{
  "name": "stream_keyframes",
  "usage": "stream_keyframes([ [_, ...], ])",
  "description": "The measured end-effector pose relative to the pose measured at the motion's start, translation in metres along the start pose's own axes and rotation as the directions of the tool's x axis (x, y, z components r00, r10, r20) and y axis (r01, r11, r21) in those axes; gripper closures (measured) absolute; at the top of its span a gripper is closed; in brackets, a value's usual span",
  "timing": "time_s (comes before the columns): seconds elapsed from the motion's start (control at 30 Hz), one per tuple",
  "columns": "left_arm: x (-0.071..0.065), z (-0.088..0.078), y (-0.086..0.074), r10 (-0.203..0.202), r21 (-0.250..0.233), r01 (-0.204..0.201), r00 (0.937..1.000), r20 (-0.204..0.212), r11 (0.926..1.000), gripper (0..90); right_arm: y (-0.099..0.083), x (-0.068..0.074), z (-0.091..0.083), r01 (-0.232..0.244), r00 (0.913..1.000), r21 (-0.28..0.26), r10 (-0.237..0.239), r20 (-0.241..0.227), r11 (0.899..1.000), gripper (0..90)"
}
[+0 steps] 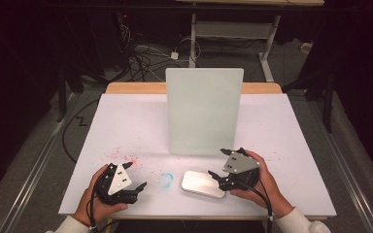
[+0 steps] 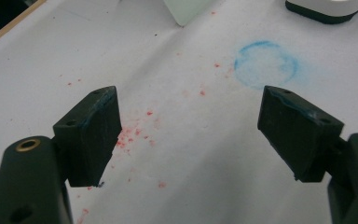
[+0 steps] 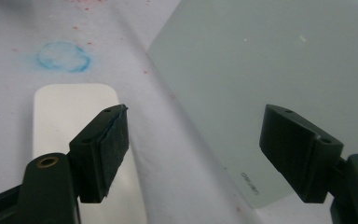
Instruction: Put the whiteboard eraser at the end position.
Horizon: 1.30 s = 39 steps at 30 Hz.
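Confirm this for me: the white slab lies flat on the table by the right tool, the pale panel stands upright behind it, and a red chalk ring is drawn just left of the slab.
One detail is off: the ring is blue, not red, as the high view shows. The red marks are only scattered specks farther left. The white slab does lie flat by the right tool, and the pale panel stands upright behind it.

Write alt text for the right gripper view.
The right tongs stand open over a white table, nothing between them. A flat white rounded device lies behind the left jaw, a pale board behind the right, and a blue chalky ring beyond.
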<state>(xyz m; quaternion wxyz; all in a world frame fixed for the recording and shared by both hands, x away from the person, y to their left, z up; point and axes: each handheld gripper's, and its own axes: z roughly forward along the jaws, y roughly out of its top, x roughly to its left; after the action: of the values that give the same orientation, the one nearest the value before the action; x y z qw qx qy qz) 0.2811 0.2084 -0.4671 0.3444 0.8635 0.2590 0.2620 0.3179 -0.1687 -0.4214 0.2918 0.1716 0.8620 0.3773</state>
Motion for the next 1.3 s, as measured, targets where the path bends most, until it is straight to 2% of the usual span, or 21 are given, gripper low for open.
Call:
stream_keyframes([
  [0.17, 0.001, 0.0, 0.0, -0.001, -0.002, 0.001, 1.0, 0.001, 1.0, 20.6, -0.005, -0.008, -0.007, -0.032, 0.9989, -0.012, 0.032, 0.034, 0.999, 23.6],
  [0.5, 0.001, 0.003, 0.001, -0.004, 0.001, 0.004, 1.0, 0.005, 1.0, 20.6, -0.02, -0.02, -0.022, -0.061, 0.9932, -0.008, 0.061, 0.099, 0.998, 21.8],
  [0.8, 0.001, 0.002, 0.001, -0.006, -0.001, 0.006, 1.0, 0.003, 1.0, 20.6, -0.033, -0.026, -0.034, -0.101, 0.9818, -0.024, 0.103, 0.159, 0.995, 20.8],
  [1.2, 0.003, 0.003, 0.001, -0.012, -0.007, 0.012, 0.9999, -0.001, 0.9999, 20.6, -0.053, -0.03, -0.044, -0.145, 0.9683, -0.031, 0.149, 0.201, 0.989, 20.8],
  [1.3, 0.004, 0.005, 0.003, -0.009, -0.006, 0.009, 1.0, -0.001, 0.9999, 20.6, -0.059, -0.029, -0.047, -0.153, 0.962, -0.038, 0.158, 0.223, 0.987, 20.9],
])
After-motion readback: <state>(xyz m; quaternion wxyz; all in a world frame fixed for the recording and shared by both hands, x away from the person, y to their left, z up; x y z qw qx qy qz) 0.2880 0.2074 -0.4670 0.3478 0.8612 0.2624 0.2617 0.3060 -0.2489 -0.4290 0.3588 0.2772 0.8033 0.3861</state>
